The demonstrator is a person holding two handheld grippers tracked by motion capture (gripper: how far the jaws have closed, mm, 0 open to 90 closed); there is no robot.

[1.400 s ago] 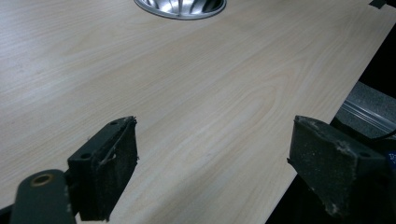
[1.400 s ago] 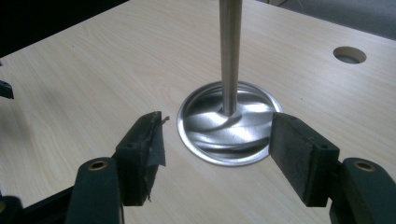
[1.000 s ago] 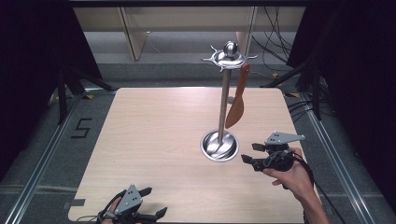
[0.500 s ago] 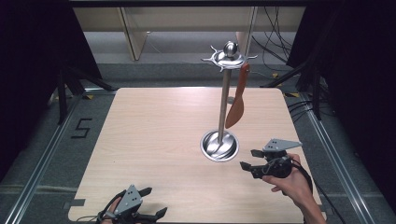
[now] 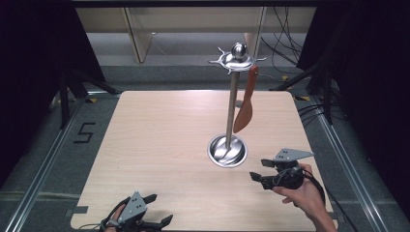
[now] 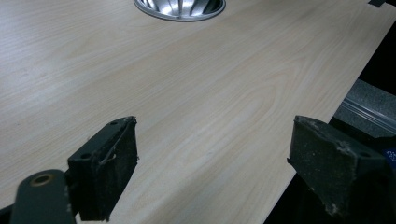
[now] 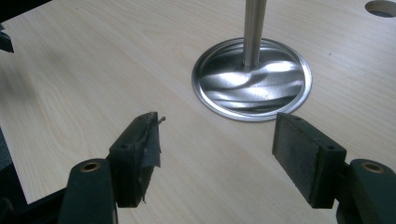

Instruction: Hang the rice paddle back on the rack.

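Spatula (image 5: pixel 243 107), hung at 3 o'clock off the stand (image 5: pixel 232 108), looked light and stiff; we judged its handle best to grasp, right gripper (image 5: pixel 258 170) gaping empty, left gripper (image 5: pixel 155 210) likewise.

Wooden spatula (image 5: pixel 244 107) hanging from metal stand (image 5: pixel 231 111); right tongs (image 5: pixel 258 170) agape beside its base.

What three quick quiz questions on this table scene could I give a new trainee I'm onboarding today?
1. True or false: the wooden spatula lies flat on the table.
2. What does the spatula hang from?
3. Which gripper is nearer the stand's round base: A left, B right?

Key: 1. False, it hangs. 2. The top of the metal stand. 3. B, the right gripper sits open just beside the base; the left gripper is open at the table's near edge.
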